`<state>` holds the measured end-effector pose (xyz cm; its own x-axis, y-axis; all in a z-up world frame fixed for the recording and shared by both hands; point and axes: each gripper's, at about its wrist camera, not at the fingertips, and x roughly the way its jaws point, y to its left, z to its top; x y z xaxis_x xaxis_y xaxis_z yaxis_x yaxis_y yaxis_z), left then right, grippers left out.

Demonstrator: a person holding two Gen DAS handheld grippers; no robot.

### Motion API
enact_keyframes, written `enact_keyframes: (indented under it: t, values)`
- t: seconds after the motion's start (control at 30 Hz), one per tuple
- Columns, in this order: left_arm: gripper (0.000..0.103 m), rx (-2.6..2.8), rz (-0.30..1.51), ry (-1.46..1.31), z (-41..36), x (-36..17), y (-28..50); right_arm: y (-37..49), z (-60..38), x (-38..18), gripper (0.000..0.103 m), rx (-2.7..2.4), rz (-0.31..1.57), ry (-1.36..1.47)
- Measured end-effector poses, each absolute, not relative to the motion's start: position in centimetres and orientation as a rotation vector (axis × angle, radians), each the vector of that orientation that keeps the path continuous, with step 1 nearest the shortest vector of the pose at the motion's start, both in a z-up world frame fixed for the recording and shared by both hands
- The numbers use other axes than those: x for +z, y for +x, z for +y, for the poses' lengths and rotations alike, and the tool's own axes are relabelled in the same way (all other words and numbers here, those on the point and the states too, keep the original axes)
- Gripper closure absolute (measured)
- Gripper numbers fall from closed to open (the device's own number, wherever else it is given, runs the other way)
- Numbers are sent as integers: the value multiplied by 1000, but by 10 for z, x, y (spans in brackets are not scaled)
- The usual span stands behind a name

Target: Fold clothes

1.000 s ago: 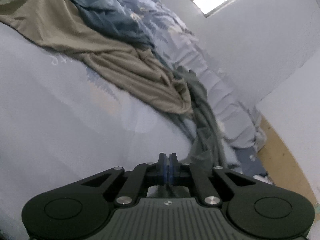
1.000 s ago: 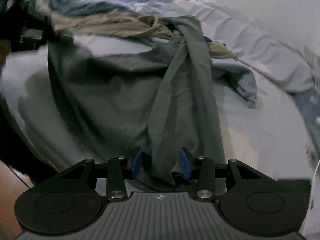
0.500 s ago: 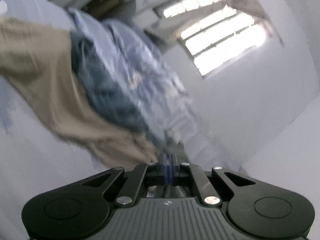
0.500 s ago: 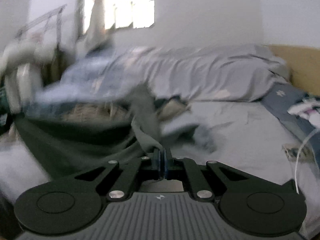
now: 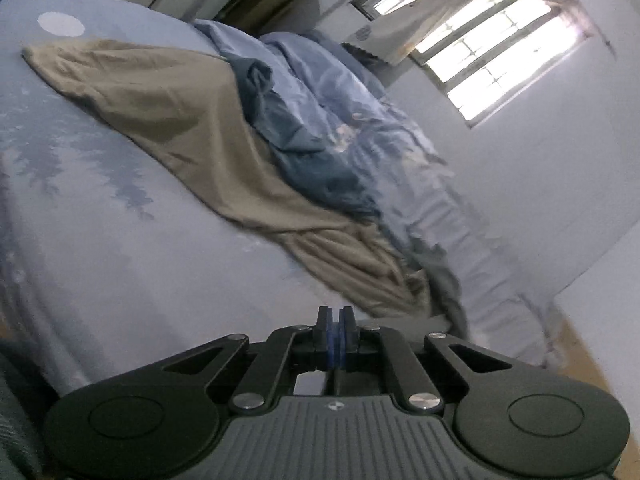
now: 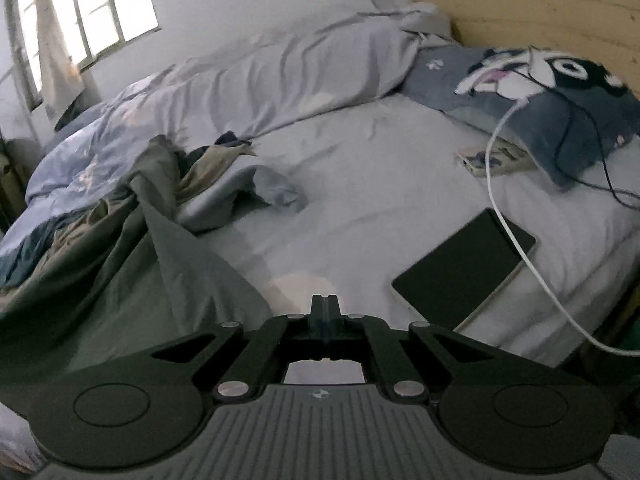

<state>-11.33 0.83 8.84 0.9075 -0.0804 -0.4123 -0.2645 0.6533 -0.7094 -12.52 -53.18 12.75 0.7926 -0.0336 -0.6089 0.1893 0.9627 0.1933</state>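
Observation:
A dark grey-green garment [image 6: 132, 280] lies spread on the bed at the left of the right wrist view. One taut fold of it runs up to my right gripper [image 6: 325, 300] and passes under its left side. That gripper is shut, apparently on this garment, though no cloth shows between the tips. My left gripper [image 5: 335, 316] is shut, blue pads together, with nothing visible between them. Ahead of it lie a tan garment [image 5: 192, 120], a dark blue garment [image 5: 304, 160] and a dark grey strip [image 5: 448, 284]. Dark cloth [image 5: 16, 420] fills that view's lower left corner.
A rumpled light blue duvet [image 6: 280, 68] runs along the wall under the window [image 5: 492, 48]. A black tablet [image 6: 464, 272] with a white cable [image 6: 520, 248] over it lies on the sheet at right. A dog-print pillow [image 6: 560, 92] leans on the wooden headboard [image 6: 540, 8].
My right gripper closed on the dark garment's strip, then rolled and rose, bringing the headboard side into view. My left gripper stayed shut, rose and swung toward the window.

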Motion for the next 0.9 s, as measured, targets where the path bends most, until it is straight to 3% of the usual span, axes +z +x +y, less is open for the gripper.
enact_keyframes:
  t: [0.17, 0.3, 0.37, 0.53, 0.7, 0.9]
  values:
    - [101, 197, 425, -828, 16, 94, -118, -121, -505, 133, 101, -35, 627, 193]
    - [86, 231, 410, -817, 24, 95, -124, -111, -478, 142, 99, 34, 601, 144]
    - [85, 219, 397, -792, 23, 98, -123, -105, -467, 147, 95, 65, 581, 121]
    - [61, 131, 340, -709, 7, 114, -112, -85, -435, 162, 78, 146, 533, 46]
    - [38, -13, 288, -646, -22, 132, -84, -54, -399, 181, 72, 216, 491, -51]
    - [27, -131, 278, -673, -46, 138, -24, -10, -351, 210, 63, 305, 428, -217]
